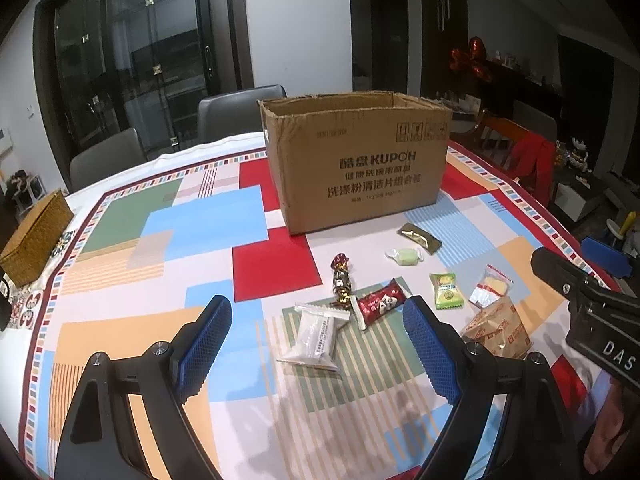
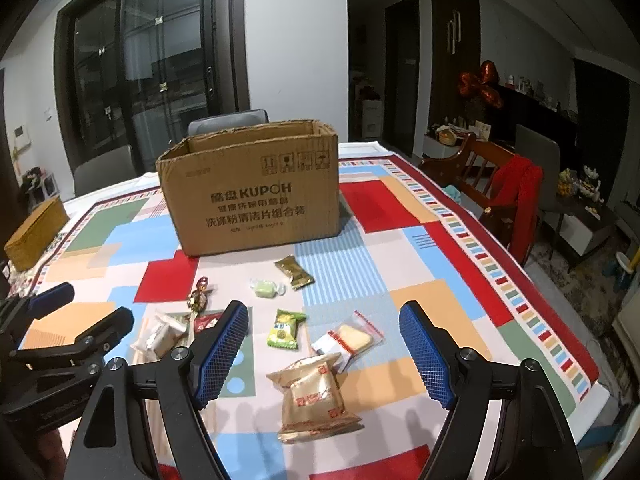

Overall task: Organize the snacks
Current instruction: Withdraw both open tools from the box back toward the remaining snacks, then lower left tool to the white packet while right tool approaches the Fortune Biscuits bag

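- Left tongs [image 1: 316, 330] gape wide, empty, over a white packet [image 1: 316, 336]; right tongs [image 2: 324, 346] gape empty above a tan pastry pack [image 2: 316, 394].
- One cardboard box [image 2: 252, 196], printed "KUPOH", stands open-topped on the desk [image 2: 420, 280].
- Eight wrapped snacks lie loose before it.
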`<action>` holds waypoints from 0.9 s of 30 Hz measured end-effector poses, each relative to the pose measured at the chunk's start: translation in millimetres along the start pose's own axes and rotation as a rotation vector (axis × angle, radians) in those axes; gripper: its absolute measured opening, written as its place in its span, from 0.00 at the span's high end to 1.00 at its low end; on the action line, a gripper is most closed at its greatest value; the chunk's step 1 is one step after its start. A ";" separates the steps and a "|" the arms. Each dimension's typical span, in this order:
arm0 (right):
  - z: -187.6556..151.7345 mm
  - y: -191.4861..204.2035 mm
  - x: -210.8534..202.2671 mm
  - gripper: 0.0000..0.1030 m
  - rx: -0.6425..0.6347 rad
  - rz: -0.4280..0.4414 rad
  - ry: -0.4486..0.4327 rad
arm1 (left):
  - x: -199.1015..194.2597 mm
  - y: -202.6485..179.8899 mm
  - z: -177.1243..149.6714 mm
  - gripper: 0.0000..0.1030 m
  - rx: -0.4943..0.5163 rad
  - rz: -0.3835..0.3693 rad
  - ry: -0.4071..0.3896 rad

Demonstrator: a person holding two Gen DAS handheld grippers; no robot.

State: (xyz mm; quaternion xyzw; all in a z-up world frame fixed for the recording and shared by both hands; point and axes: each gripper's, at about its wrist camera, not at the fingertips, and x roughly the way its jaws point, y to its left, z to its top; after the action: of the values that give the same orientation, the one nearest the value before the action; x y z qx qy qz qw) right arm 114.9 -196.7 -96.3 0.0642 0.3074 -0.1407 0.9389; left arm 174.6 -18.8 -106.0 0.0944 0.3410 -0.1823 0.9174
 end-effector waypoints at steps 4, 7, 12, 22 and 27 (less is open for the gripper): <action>-7.7 3.5 3.0 0.23 -0.009 0.006 0.024 | 4.8 -0.1 -2.9 0.15 0.005 0.005 0.012; -10.7 4.2 5.2 0.23 -0.008 0.004 0.033 | 7.3 -0.5 -4.5 0.15 0.013 0.010 0.014; -14.9 7.3 12.2 0.23 -0.008 0.007 0.064 | 14.2 -0.1 -7.3 0.15 0.021 0.016 0.028; -27.2 12.4 32.7 0.23 -0.016 0.013 0.153 | 33.1 3.4 -16.4 0.15 0.019 0.014 0.074; -32.3 13.2 42.7 0.23 -0.018 0.005 0.191 | 44.9 6.4 -20.6 0.15 0.009 0.009 0.104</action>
State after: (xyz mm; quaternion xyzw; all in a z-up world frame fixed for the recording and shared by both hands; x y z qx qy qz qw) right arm 133.8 -187.0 -147.2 0.0697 0.3964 -0.1287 0.9063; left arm 196.5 -18.9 -150.8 0.1093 0.3869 -0.1747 0.8988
